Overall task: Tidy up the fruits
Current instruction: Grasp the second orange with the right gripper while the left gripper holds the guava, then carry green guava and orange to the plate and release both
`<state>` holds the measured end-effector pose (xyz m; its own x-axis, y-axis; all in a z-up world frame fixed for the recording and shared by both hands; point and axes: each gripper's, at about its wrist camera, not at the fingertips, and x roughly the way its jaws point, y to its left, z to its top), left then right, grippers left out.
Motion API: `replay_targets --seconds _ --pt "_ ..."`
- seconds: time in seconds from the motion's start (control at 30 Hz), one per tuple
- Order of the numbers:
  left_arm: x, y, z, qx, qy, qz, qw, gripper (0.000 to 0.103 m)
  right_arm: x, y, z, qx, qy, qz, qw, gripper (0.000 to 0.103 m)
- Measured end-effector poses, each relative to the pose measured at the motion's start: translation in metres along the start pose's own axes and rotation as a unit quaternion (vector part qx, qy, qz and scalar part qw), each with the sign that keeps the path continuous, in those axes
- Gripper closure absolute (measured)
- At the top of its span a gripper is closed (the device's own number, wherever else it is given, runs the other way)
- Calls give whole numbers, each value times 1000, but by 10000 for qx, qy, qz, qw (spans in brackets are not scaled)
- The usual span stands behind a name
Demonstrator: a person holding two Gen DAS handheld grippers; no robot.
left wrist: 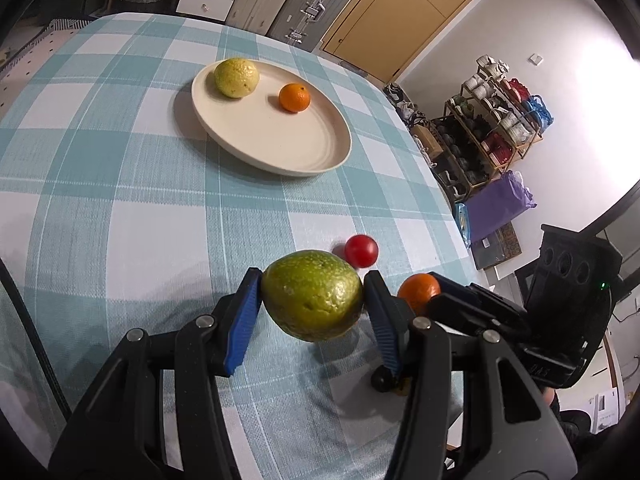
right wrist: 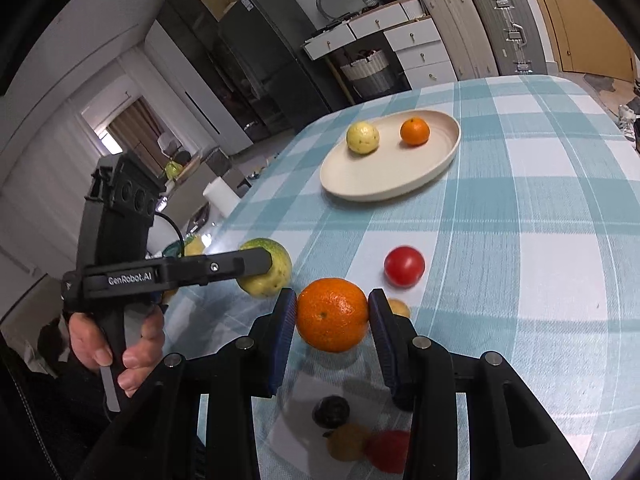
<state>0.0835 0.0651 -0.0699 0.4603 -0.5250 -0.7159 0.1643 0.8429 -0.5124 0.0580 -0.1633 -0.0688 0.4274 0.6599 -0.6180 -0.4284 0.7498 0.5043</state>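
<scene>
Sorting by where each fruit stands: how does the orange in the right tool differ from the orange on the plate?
The held orange is clamped between the right tool's pads; the plate orange rests free on the cream plate. The held one looks larger, being nearer the camera. Both are round and orange.

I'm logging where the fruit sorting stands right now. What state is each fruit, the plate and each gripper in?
Left gripper: shut on the green fruit.
Green fruit: held off the tablecloth.
Right gripper: shut on the large orange.
Large orange: held between the pads.
Plate: on the table, holding two fruits.
Yellow fruit: resting on the plate.
Small orange: resting on the plate.
Red tomato: loose on the tablecloth.
</scene>
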Motion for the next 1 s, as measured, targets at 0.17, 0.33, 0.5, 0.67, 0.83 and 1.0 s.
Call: replay_targets --seconds 0.17,0.33,0.5,0.67,0.83,1.0 --pt "1 0 17 8 -20 12 10000 54 -5 -6 19 -27 -178 81 9998 65" --pt "4 0 38 -2 -56 9 10000 54 -8 -16 43 -27 -333 131 9994 65" --pt "9 -2 66 -49 -98 6 9999 54 2 -22 73 -94 -322 117 9994 65" --pt "16 -2 101 -10 -160 44 9999 54 12 -34 102 -57 -317 114 9994 65" --pt "29 -2 137 46 -210 123 9997 54 24 -43 125 -68 -317 80 9994 65" --pt "47 -2 172 57 -198 137 9997 54 47 -55 140 -3 -229 37 9997 65"
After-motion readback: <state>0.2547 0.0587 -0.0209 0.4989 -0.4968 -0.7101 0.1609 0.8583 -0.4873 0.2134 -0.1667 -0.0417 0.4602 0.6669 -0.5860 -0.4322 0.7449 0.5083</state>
